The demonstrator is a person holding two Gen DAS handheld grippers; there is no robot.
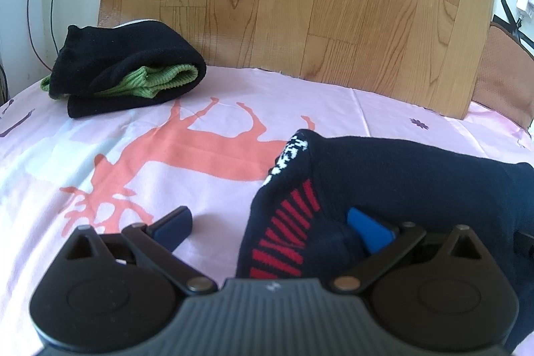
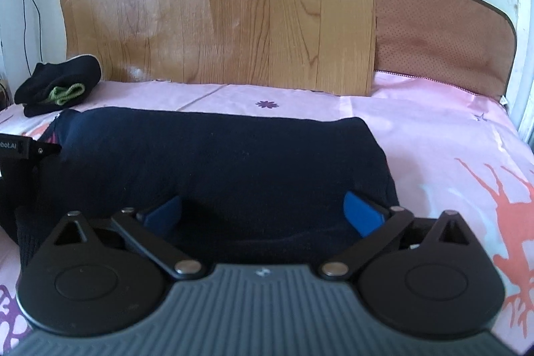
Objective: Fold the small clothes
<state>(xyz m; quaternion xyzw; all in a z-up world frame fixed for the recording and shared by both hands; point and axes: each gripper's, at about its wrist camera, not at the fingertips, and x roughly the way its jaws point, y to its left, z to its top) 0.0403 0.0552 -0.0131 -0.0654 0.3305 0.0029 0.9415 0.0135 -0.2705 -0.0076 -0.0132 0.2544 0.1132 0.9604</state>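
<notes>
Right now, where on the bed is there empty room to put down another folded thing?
There is bare pink sheet between the black-and-green folded bundle and the navy garment. More lies right of the navy garment, toward the brown cushion. It is crowded at the garment itself, where the left gripper and right gripper sit.

Black left gripper (image 1: 270, 222), blue pads (image 1: 367, 227), apparently ribbed grey base.

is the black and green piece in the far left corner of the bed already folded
Folded. The black and green garment sits as a compact bundle on the pink sheet, black layers doubled over with the green ribbed edge tucked between them.
</notes>
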